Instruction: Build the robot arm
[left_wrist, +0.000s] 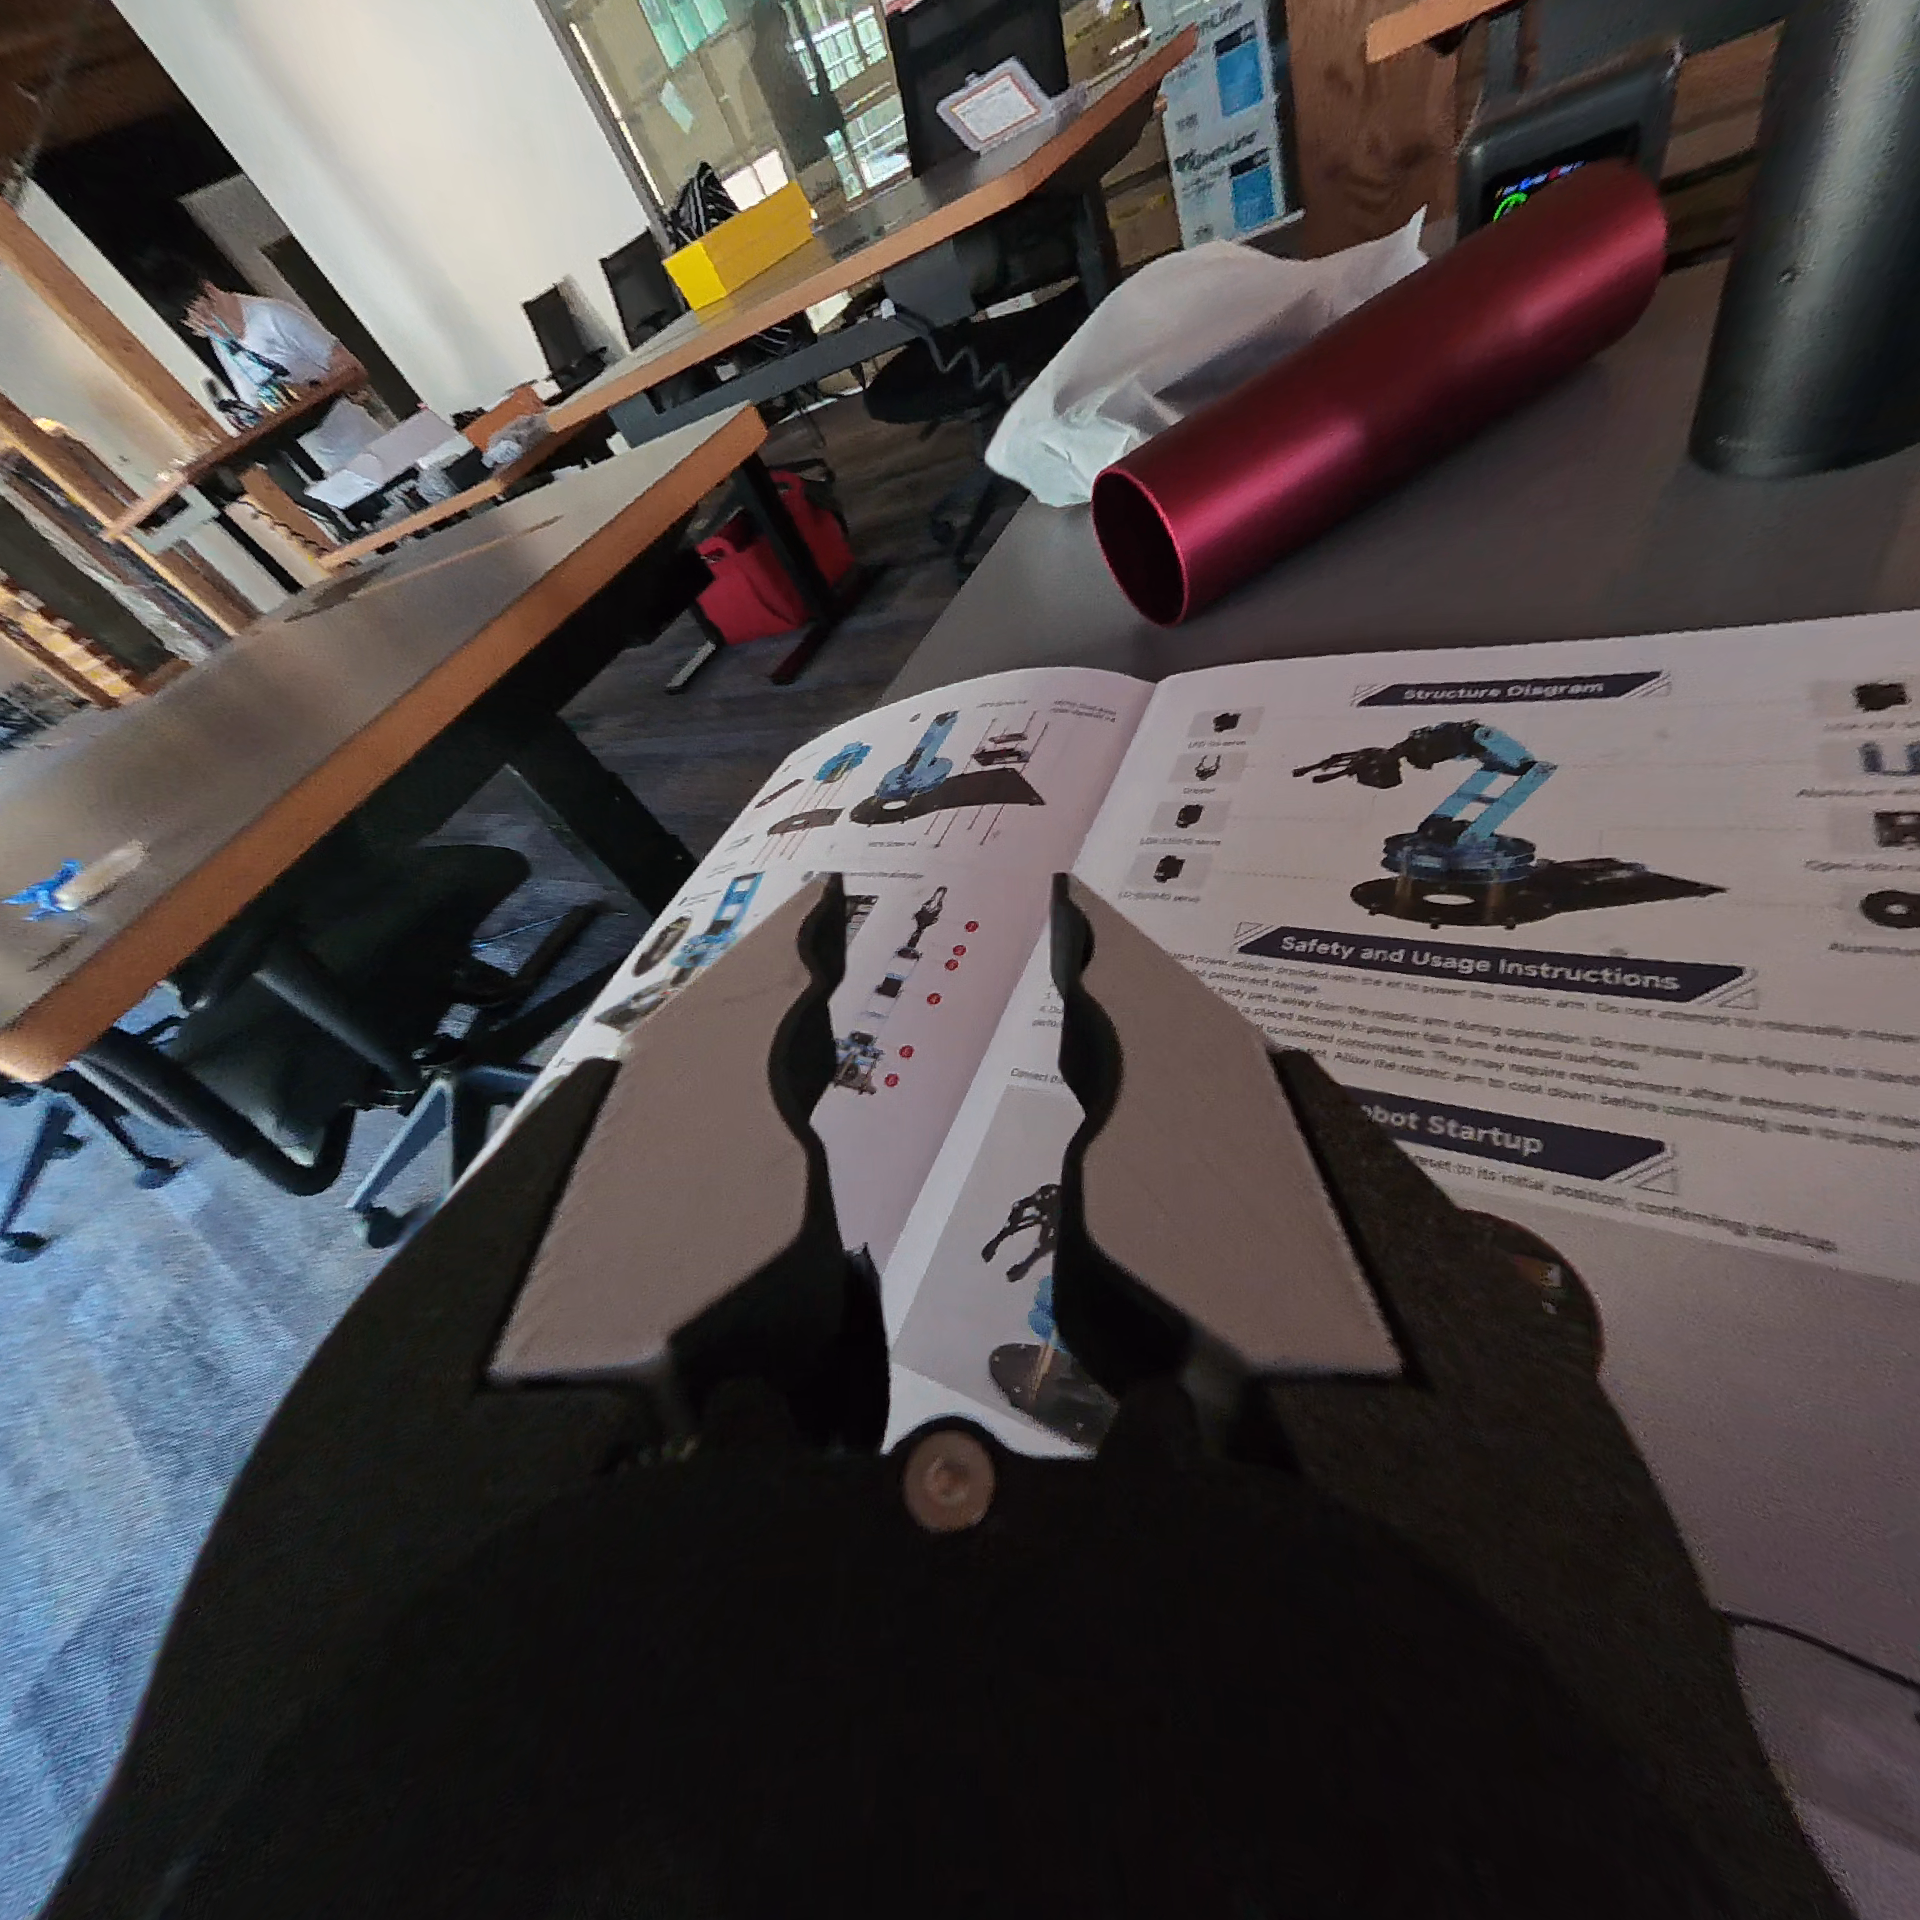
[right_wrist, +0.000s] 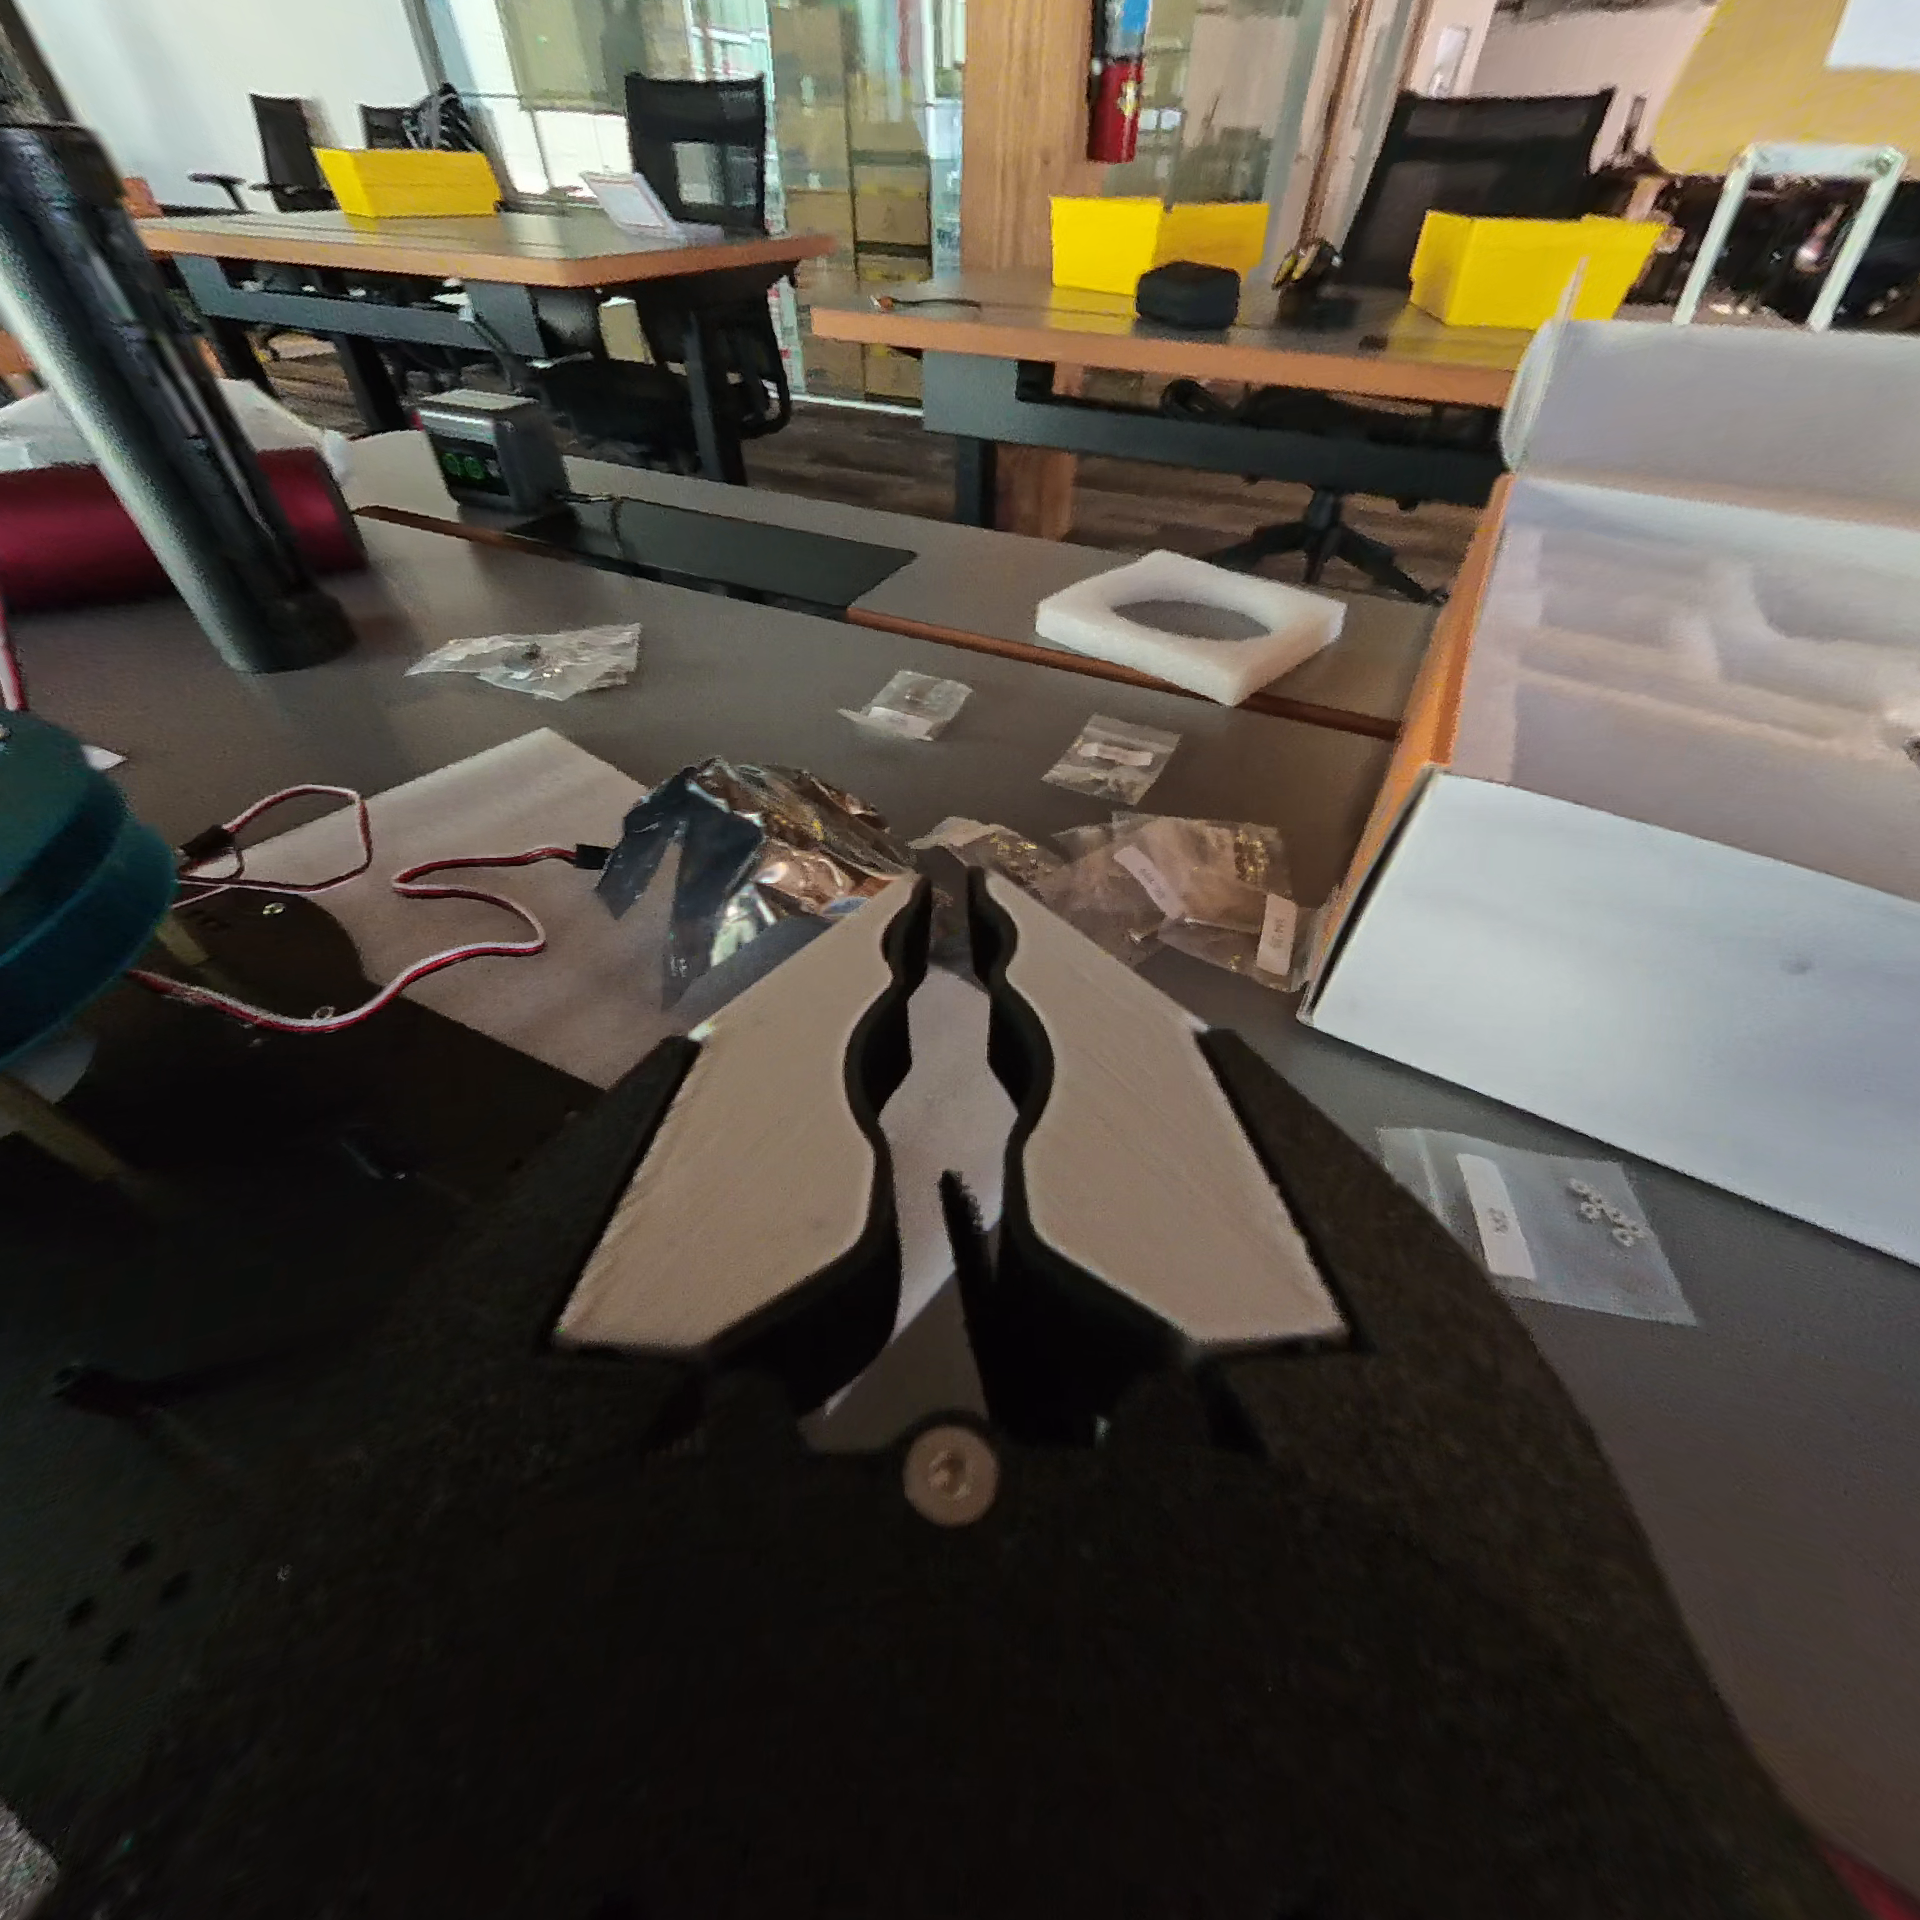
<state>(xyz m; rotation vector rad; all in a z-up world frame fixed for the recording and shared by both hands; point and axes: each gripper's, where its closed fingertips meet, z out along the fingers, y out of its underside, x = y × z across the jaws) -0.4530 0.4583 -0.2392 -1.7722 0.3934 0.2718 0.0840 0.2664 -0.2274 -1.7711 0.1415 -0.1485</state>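
In the left wrist view my left gripper (left_wrist: 945, 894) is open and empty. It hovers low over the left page of an open instruction booklet (left_wrist: 1351, 935) lying on the grey table (left_wrist: 1039, 582). In the right wrist view my right gripper (right_wrist: 948, 888) is shut with only a thin slit between the tips, and nothing shows between them. Its tips point at a crumpled silver foil bag (right_wrist: 748, 842) and a pile of small clear parts bags (right_wrist: 1195, 883) just beyond. A red-and-white wire (right_wrist: 416, 914) lies to the left of it over a black plate (right_wrist: 260, 935).
A red metal tube (left_wrist: 1382, 405), a white plastic bag (left_wrist: 1174, 332) and a dark pole (left_wrist: 1818, 260) stand behind the booklet. An open white box (right_wrist: 1662, 987), a white foam ring piece (right_wrist: 1190, 623), a bag of washers (right_wrist: 1548, 1226) and a teal round part (right_wrist: 62, 862) lie around the right gripper. The grippers' ends are close to 55 cm from one another. The dark pole (left_wrist: 1818, 260) is about 25 cm from my left fingertips and 45 cm from my right.
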